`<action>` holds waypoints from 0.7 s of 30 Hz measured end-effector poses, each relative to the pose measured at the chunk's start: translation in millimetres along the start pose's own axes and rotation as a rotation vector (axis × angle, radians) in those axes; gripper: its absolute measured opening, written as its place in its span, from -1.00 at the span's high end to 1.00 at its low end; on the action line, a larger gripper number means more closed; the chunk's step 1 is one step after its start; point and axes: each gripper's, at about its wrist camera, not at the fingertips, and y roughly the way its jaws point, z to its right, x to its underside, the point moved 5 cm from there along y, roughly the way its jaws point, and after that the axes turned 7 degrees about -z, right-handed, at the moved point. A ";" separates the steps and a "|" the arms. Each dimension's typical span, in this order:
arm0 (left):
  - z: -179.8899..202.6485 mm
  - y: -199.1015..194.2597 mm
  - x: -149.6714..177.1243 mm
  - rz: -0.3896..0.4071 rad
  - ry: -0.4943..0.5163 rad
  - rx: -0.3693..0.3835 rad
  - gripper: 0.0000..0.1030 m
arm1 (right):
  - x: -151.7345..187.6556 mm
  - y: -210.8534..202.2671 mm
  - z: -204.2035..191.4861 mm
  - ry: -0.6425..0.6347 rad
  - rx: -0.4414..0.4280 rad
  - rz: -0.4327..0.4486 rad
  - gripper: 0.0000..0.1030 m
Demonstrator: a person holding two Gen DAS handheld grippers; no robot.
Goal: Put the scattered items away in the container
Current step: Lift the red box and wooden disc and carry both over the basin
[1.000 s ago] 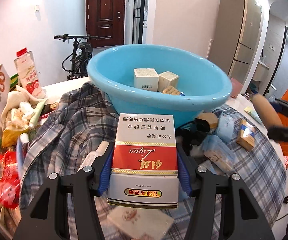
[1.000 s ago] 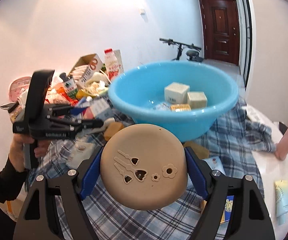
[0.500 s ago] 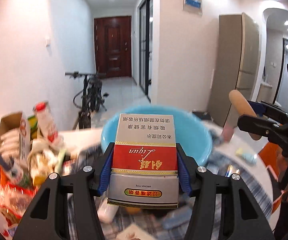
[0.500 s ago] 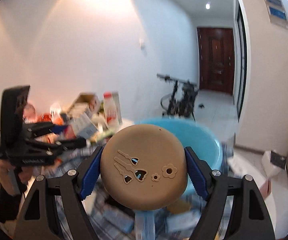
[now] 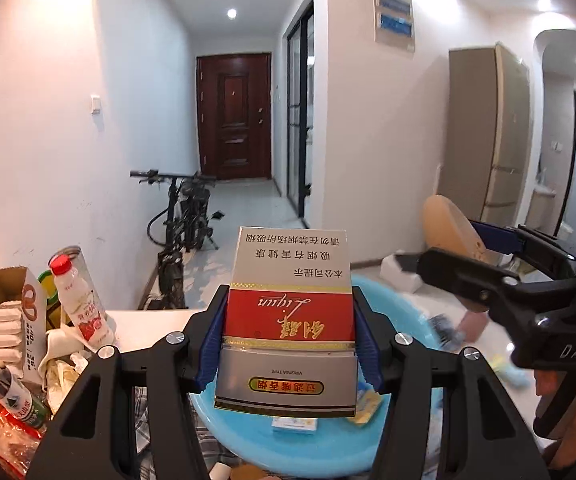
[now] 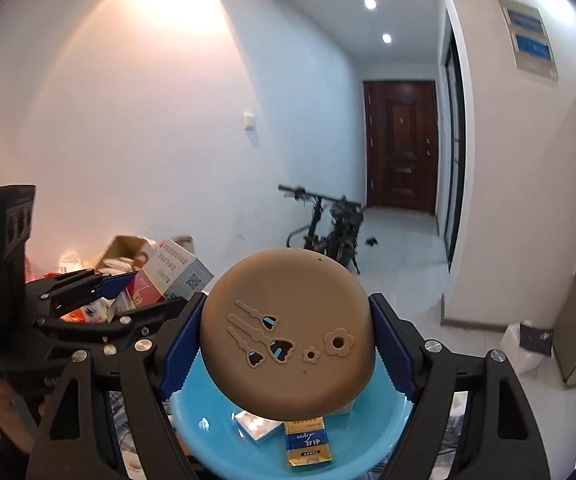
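Observation:
My left gripper [image 5: 288,344] is shut on a red, white and silver cigarette carton [image 5: 288,320], held above the blue basin [image 5: 248,436]. My right gripper [image 6: 286,348] is shut on a round tan silicone disc [image 6: 288,340] with flower cut-outs, held over the same basin [image 6: 216,436]. The disc [image 5: 452,232] and the right gripper show at the right of the left wrist view. The carton [image 6: 168,276] shows at the left of the right wrist view. Small boxes [image 6: 308,446] lie in the basin.
A heap of snack packs, a milk bottle [image 5: 80,304] and an open cardboard box [image 5: 8,320] crowds the table's left side. Plaid cloth [image 5: 144,432] lies under the basin. A bicycle [image 5: 184,224] stands by the wall in the hallway.
Both grippers have risen from table level with their loads and now hang over the basin. The basin has dropped to the bottom of both views.

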 end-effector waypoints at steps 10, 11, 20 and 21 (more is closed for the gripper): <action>-20.8 38.6 12.2 -0.074 -0.063 -0.027 -0.07 | 29.2 65.7 14.9 0.012 0.034 -0.121 -0.57; -20.5 39.3 12.5 -0.077 -0.063 -0.036 -0.07 | 29.9 65.1 15.4 0.009 0.039 -0.121 -0.57; -20.6 39.6 9.8 -0.072 -0.048 -0.087 -0.07 | 29.7 61.8 21.8 0.013 0.048 -0.120 -0.58; -20.5 39.4 10.0 -0.072 -0.047 -0.082 -0.07 | 29.8 62.3 20.9 0.010 0.048 -0.122 -0.58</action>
